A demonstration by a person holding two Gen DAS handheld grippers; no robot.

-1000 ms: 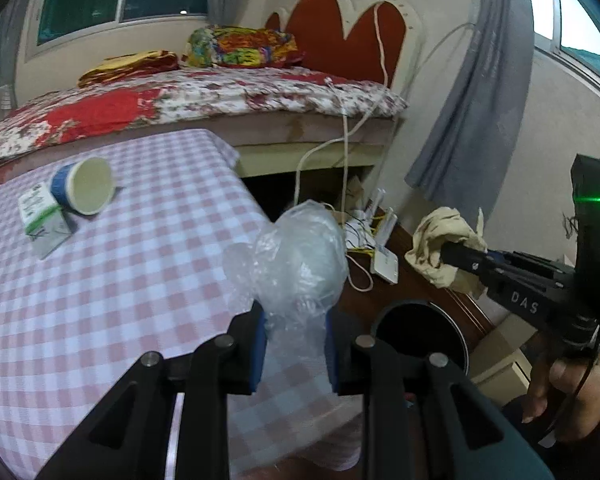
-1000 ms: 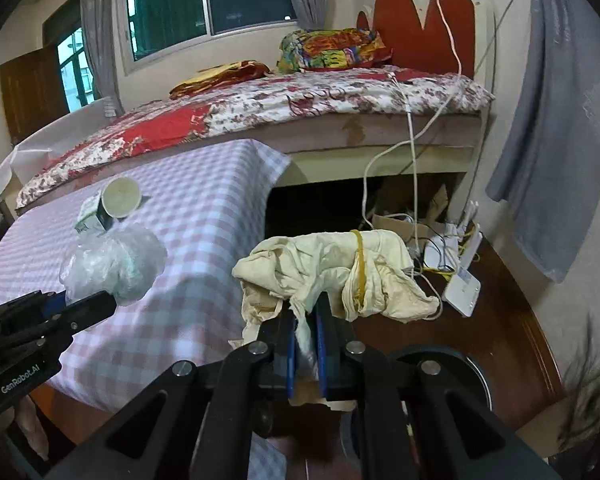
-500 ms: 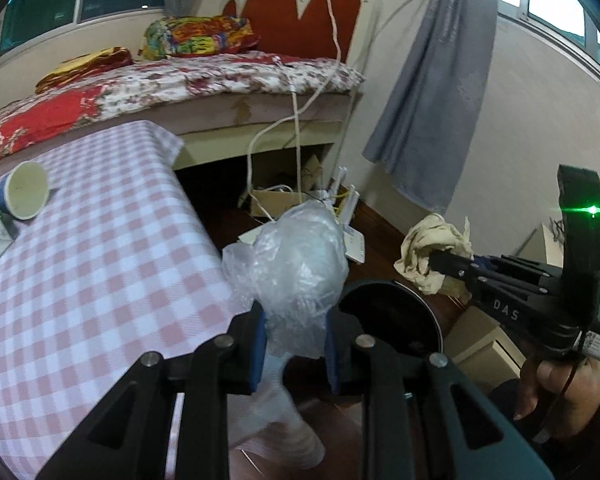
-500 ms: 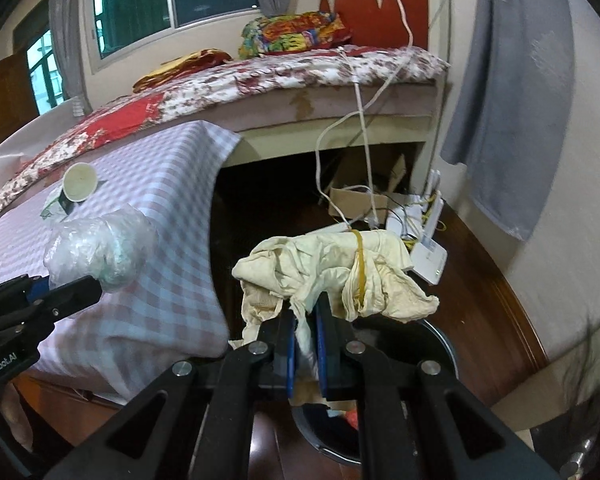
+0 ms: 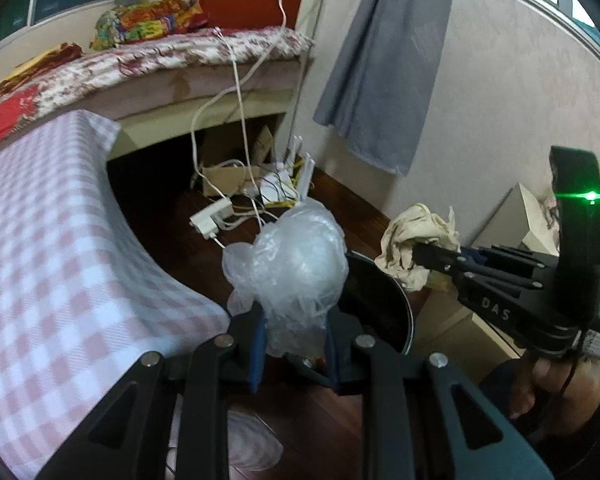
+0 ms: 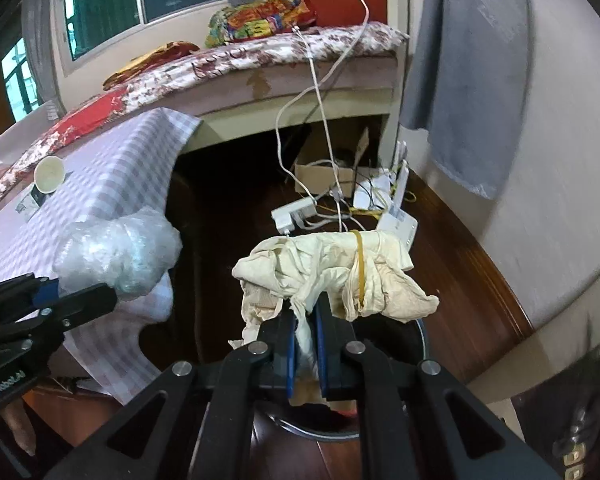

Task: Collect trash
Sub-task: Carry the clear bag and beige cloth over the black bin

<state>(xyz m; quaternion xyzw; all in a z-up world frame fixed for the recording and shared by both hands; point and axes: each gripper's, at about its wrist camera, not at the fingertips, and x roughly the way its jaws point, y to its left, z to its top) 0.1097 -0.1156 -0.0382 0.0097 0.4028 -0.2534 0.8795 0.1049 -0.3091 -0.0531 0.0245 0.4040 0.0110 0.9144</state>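
My left gripper point(image 5: 294, 330) is shut on a crumpled clear plastic bag point(image 5: 290, 264) and holds it over the near rim of a round black trash bin point(image 5: 384, 300) on the floor. My right gripper point(image 6: 306, 320) is shut on a cream paper wad with a rubber band point(image 6: 332, 270) and holds it above the same bin point(image 6: 420, 344). The wad also shows in the left wrist view point(image 5: 418, 236), the bag in the right wrist view point(image 6: 120, 250). A paper cup point(image 6: 49, 175) lies on its side on the checked table point(image 6: 112, 184).
A bed point(image 5: 172, 68) stands behind the table. White cables, a power strip point(image 5: 212, 218) and a router point(image 6: 398, 222) lie on the wooden floor beyond the bin. A grey curtain point(image 5: 384, 60) hangs at the wall. Cardboard boxes point(image 5: 512, 220) stand at the right.
Both grippers have swung right, off the table, and lowered towards the bin, each still holding its trash. The bin is now closer under them.
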